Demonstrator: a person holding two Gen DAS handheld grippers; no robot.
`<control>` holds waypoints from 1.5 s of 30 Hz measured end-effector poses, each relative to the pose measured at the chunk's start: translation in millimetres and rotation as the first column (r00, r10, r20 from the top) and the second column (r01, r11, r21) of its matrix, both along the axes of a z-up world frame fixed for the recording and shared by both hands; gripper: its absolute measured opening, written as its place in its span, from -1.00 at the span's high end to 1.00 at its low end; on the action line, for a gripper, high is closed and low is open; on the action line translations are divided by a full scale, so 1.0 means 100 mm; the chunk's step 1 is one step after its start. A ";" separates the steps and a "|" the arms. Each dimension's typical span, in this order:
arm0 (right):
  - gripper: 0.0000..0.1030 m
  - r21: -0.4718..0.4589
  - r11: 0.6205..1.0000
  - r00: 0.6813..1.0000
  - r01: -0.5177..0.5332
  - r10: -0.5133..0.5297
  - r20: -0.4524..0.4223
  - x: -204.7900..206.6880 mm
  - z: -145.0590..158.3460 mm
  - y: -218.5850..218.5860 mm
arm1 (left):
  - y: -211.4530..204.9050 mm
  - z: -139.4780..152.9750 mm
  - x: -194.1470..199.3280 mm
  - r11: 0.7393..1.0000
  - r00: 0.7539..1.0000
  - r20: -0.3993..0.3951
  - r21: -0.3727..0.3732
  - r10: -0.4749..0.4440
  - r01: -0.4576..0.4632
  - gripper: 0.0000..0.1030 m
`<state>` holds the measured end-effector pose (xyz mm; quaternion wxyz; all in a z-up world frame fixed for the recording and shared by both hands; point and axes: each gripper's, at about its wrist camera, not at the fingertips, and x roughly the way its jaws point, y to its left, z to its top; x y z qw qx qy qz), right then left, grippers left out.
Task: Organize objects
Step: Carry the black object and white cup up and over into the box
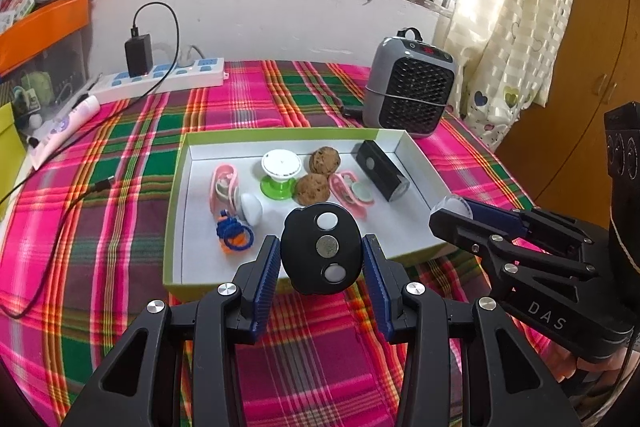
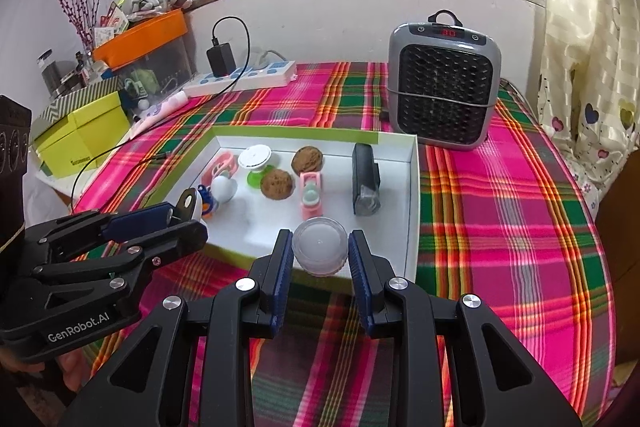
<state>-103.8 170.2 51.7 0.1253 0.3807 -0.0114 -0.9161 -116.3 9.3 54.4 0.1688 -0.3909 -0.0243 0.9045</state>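
Note:
In the left wrist view my left gripper point(image 1: 321, 261) is shut on a black oval piece point(image 1: 320, 253) that carries three round discs, held just above the near rim of a white tray with a green rim point(image 1: 280, 134). My right gripper point(image 2: 320, 255) is shut on a translucent white dome point(image 2: 319, 246), over the tray's near edge point(image 2: 412, 211). In the left wrist view the right gripper point(image 1: 456, 217) hangs at the tray's right corner. In the tray lie two brown walnuts point(image 1: 313, 189), two pink clips point(image 1: 223, 187), a white-and-green stand point(image 1: 280, 171), a black box point(image 1: 380, 171), a white ball point(image 1: 251, 207) and a blue-orange knot point(image 1: 234, 237).
A grey fan heater point(image 2: 444, 87) stands behind the tray on the plaid cloth. A white power strip point(image 1: 168, 75) with a black charger and a trailing cable lies at the back left. A yellow-green box point(image 2: 84, 135) and an orange bin sit off the left edge. A curtain and a wooden cabinet stand to the right.

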 end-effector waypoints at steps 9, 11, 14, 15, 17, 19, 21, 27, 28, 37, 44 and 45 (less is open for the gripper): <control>0.43 0.015 1.000 1.000 0.001 -0.001 0.016 -0.17 -0.03 0.03 | 0.01 -0.05 -0.16 1.000 1.000 0.016 -0.002 0.000 0.000 0.23; 0.43 0.019 1.000 1.000 0.002 -0.003 0.020 -0.20 -0.04 0.04 | 0.01 -0.06 -0.19 1.000 1.000 0.018 -0.003 0.004 -0.004 0.23; 0.43 0.024 1.000 1.000 0.005 -0.006 0.025 -0.27 -0.05 0.05 | 0.02 -0.07 -0.24 1.000 1.000 0.021 -0.004 0.008 -0.008 0.23; 0.43 0.024 1.000 1.000 0.005 -0.006 0.026 -0.29 -0.06 0.05 | 0.02 -0.07 -0.25 1.000 1.000 0.021 -0.004 0.006 -0.006 0.23; 0.43 0.028 1.000 1.000 0.006 -0.007 0.028 -0.32 -0.07 0.05 | 0.02 -0.08 -0.28 1.000 1.000 0.023 -0.006 0.009 -0.009 0.23; 0.43 0.032 0.999 0.999 0.005 -0.006 0.031 -0.36 -0.07 0.05 | 0.02 -0.09 -0.31 1.000 1.000 0.026 -0.007 0.011 -0.010 0.23; 0.43 0.034 0.999 0.999 0.005 -0.006 0.032 -0.39 -0.08 0.06 | 0.02 -0.09 -0.34 1.000 0.999 0.030 -0.006 0.014 -0.014 0.23; 0.43 0.035 0.999 0.999 0.004 -0.005 0.043 -0.48 -0.12 0.06 | 0.01 -0.15 -0.42 1.000 0.999 0.042 -0.009 0.021 -0.021 0.23; 0.43 0.036 0.999 0.999 0.002 -0.004 0.047 -0.49 -0.13 0.05 | 0.01 -0.15 -0.42 1.000 0.999 0.044 -0.009 0.022 -0.022 0.23; 0.43 0.031 0.999 0.997 -0.011 0.008 0.080 -0.55 -0.23 0.03 | 0.01 -0.25 -0.49 1.000 0.998 0.065 -0.010 0.023 -0.022 0.23; 0.44 0.037 0.999 0.995 -0.016 0.012 0.104 -0.59 -0.30 0.03 | 0.02 -0.28 -0.51 1.000 0.997 0.073 -0.012 0.022 -0.021 0.23; 0.44 0.038 0.999 0.994 -0.017 0.013 0.106 -0.60 -0.31 0.03 | 0.02 -0.29 -0.51 1.000 0.997 0.074 -0.011 0.022 -0.021 0.23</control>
